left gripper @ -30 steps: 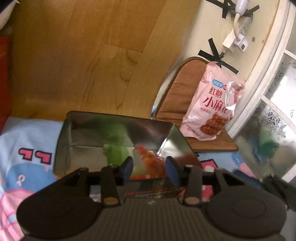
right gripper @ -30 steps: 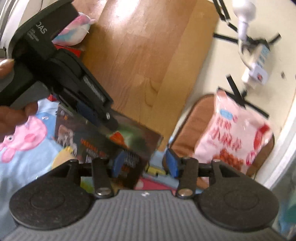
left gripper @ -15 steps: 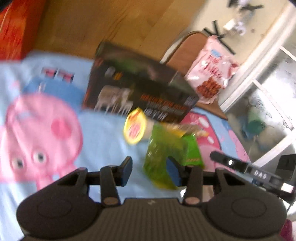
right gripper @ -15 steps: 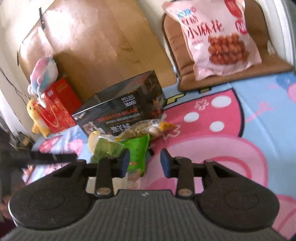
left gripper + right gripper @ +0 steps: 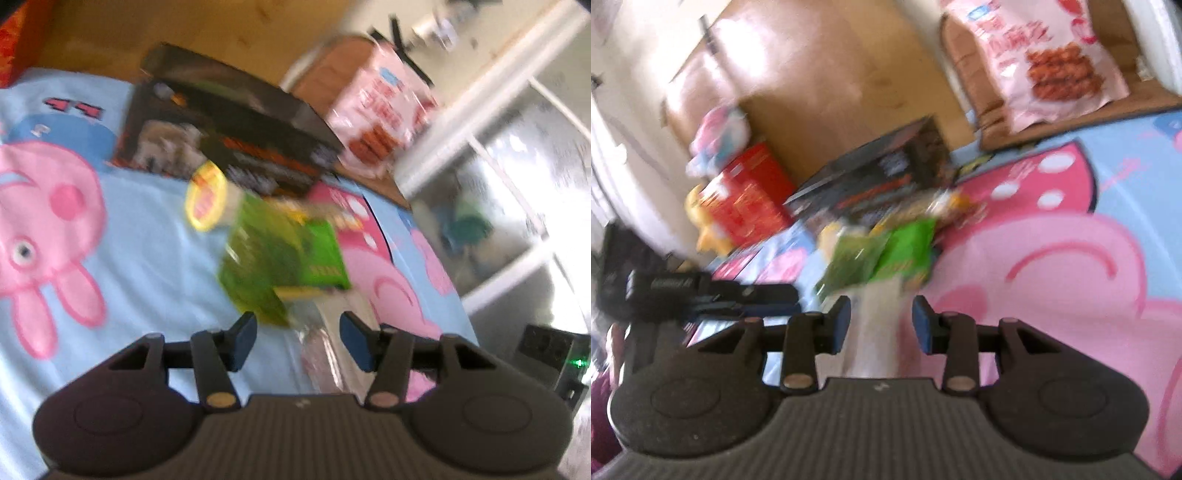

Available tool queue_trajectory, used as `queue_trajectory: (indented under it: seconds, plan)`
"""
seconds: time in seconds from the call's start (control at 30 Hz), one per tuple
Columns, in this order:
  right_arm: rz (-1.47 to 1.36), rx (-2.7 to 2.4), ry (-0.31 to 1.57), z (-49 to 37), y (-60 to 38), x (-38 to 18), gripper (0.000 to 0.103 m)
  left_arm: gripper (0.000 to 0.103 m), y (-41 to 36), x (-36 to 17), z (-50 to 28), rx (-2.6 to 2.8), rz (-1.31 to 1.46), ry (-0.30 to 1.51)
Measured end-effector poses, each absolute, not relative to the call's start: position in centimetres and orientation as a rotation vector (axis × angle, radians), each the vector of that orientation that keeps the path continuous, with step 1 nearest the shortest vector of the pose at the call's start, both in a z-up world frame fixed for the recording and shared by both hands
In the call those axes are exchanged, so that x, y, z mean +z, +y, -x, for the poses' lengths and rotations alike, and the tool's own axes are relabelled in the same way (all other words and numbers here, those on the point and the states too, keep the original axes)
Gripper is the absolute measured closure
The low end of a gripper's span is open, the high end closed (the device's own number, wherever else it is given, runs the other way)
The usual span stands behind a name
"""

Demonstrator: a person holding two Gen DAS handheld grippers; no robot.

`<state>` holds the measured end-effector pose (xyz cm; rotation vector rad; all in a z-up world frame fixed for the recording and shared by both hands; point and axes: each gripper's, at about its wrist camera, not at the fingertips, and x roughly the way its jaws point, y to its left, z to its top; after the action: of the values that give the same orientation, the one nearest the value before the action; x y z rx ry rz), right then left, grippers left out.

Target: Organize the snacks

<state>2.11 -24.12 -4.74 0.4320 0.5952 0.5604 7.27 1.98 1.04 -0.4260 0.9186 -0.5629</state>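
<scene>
Left wrist view first, and it's a blurry one: the left gripper (image 5: 298, 341) hangs over the cartoon-pig play mat (image 5: 147, 236), blue pads parted to a middling gap with nothing pinched, and those jaws have just been opening. Just ahead of the tips lies the snack pile: green packets (image 5: 284, 254) on top, a yellow-lidded tub (image 5: 205, 197) beside them on the left, and a pale clear-wrapped packet (image 5: 325, 332) whose near end reaches into the gap between the pads without either pad pressing on it. Behind the pile sits the dark printed box (image 5: 229, 144), and beyond that the big pink snack bag (image 5: 384, 110) leans on a brown cushion (image 5: 328, 74) by the wall. Over on the right wrist view, the right gripper (image 5: 881, 325) is also partly open, jaws having just widened a touch; a pale wrapper (image 5: 877, 332) shows between the pads, though the blur won't let me say whether it touches them, and it does not look gripped. The green packets (image 5: 886, 254) lie just past its tips, the dark printed box (image 5: 882, 177) behind them, a red carton (image 5: 746, 195) off to the left, the pink snack bag (image 5: 1045, 59) up at the back. At far left the other tool's black body (image 5: 694, 288) pokes in low over the mat.
</scene>
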Motion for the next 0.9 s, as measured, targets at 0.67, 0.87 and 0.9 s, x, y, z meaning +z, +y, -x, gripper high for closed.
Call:
queue_trajectory:
  seconds: [0.67,0.87,0.9]
  plan:
    - [0.067,0.758,0.537,2.3,-13.5,-4.6,0.031,0.050,6.8,1.7,-2.3,-0.427,0.343,0.870]
    - [0.188,0.727,0.498,3.2,-12.6,-5.5,0.031,0.047,5.1,1.4,-1.9,-0.404,0.256,0.865]
    - [0.191,0.724,0.491,3.3,-12.6,-5.6,0.031,0.047,5.1,1.5,-1.8,-0.398,0.250,0.861]
